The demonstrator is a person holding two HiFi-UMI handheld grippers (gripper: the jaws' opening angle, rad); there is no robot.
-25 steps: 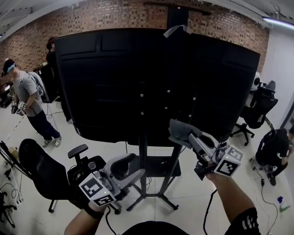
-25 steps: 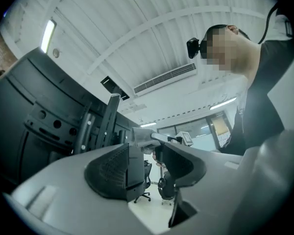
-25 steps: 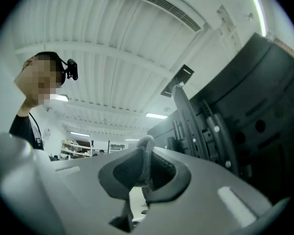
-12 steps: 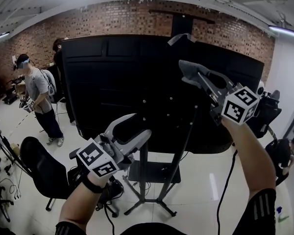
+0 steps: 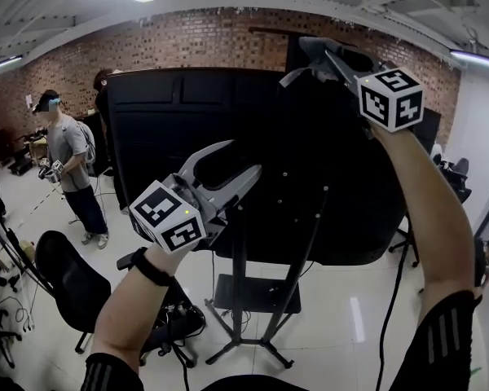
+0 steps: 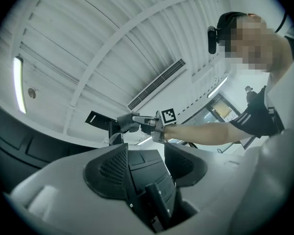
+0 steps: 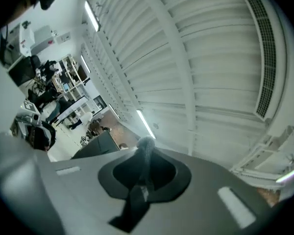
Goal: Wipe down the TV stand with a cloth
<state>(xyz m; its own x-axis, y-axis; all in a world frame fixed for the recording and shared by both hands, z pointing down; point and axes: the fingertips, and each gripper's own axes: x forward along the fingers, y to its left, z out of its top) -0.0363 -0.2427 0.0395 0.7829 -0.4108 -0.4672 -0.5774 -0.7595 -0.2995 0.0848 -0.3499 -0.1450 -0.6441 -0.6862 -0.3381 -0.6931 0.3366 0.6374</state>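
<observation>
The right gripper is held up high, at the end of a long, stretched arm. Its jaws are squeezed tight on a grey cloth. In the right gripper view a bit of the cloth pokes out from between the closed jaws, with the white ceiling behind it. The cloth is up by the top edge of the big black TV, close to a black post that sticks up there. I cannot tell if the cloth touches it.

The left gripper is lower, in front of the TV. Its jaws are wide apart and nothing is between them. In the left gripper view the jaws point up at the ceiling, and the cloth shows far off in the other gripper.

The TV sits on a black stand with a pole and legs spread on the white floor. A black chair is at the left. A person in a grey shirt stands farther back by the brick wall.
</observation>
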